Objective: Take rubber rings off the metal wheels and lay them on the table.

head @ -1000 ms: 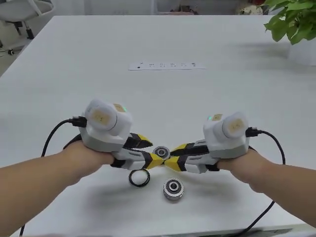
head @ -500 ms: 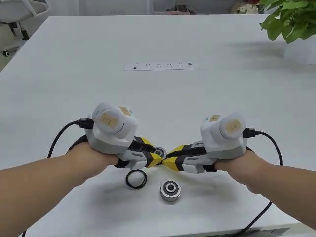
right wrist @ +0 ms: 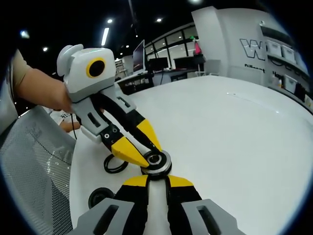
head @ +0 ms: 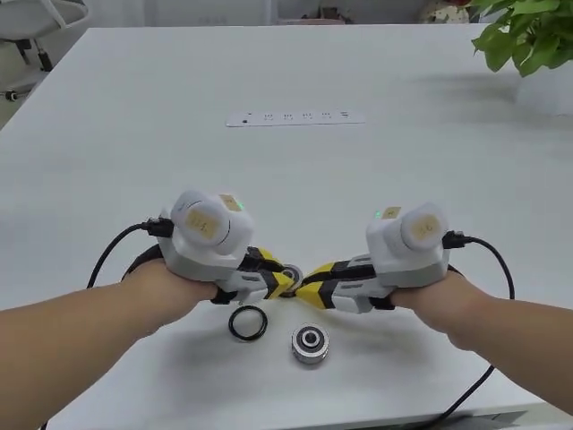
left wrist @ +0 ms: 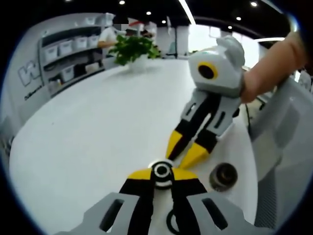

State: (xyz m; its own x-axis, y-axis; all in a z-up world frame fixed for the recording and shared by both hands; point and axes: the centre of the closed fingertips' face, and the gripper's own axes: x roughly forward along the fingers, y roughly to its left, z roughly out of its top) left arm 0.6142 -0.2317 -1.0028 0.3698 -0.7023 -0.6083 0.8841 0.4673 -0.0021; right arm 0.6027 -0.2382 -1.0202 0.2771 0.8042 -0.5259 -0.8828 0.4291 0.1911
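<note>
Clamping the metal wheel in left tongs as anchor, right tongs nosed against its rubber ring for peeling, closure impossible to tell.

The table is big and white. A white power strip lies flat near the middle of its far edge. A green plant stands near the far right corner. An office chair stands on the floor past the far left corner. Shelves with boxes line one wall. Another wall has a big letter W. Lights shine on the dark ceiling. A grey mesh chair stands beside the table's near edge.
</note>
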